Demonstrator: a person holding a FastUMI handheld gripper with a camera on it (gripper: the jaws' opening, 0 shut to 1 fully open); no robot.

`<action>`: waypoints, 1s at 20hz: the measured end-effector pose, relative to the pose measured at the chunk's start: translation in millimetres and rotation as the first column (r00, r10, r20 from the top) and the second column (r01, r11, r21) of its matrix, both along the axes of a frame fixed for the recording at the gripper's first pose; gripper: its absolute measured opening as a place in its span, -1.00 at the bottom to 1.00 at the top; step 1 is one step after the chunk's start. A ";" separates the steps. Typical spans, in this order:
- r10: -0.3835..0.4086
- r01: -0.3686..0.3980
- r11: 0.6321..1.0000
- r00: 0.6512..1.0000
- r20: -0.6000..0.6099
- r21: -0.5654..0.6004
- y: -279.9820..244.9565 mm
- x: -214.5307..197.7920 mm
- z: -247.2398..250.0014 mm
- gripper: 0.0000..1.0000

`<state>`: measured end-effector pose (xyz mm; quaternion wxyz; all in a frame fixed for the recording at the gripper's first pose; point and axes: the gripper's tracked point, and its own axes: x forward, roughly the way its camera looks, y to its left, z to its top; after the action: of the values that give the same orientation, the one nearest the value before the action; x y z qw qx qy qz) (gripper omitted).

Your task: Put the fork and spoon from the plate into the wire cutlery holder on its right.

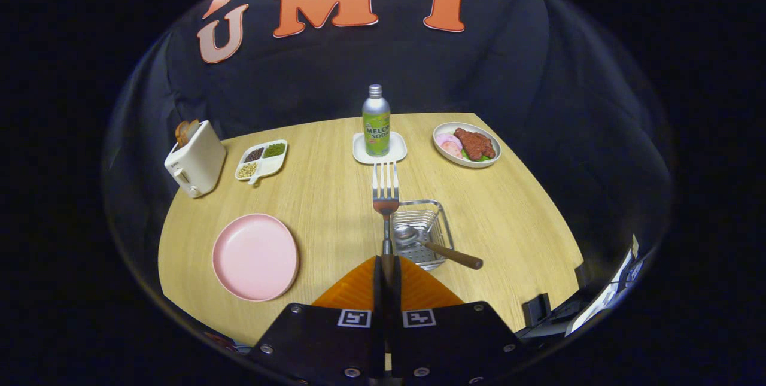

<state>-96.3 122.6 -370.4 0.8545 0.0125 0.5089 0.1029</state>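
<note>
The gripper [387,266] is clenched on the handle of the one fork [386,190], whose tines point ahead past the orange fingers [359,287]. Just ahead and slightly right sits the single wire cutlery holder [441,225], with one spoon [428,243] lying in it, its brown handle sticking out over the rim. Left of the fingers lies one pink plate [255,256], bare. Farther on stand a bottle [376,121] on a small white tray [359,152], a dish of what looks like meat [467,145], a divided tray [263,160], and one toaster [195,158].
</note>
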 end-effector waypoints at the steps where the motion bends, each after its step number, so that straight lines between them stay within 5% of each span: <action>1: 0.005 -0.005 1.000 1.000 -0.007 -0.006 -4.9 1.2 -2.4 -0.90; 11: 0.132 -0.143 0.987 0.982 -0.132 -0.078 -24.0 -3.1 -30.0 -0.90; 20: 0.302 -0.352 0.925 0.909 -0.287 -0.144 -45.9 -4.0 -44.0 -0.90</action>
<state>-100.4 76.7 -414.4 0.7480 -0.1424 0.6188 0.1930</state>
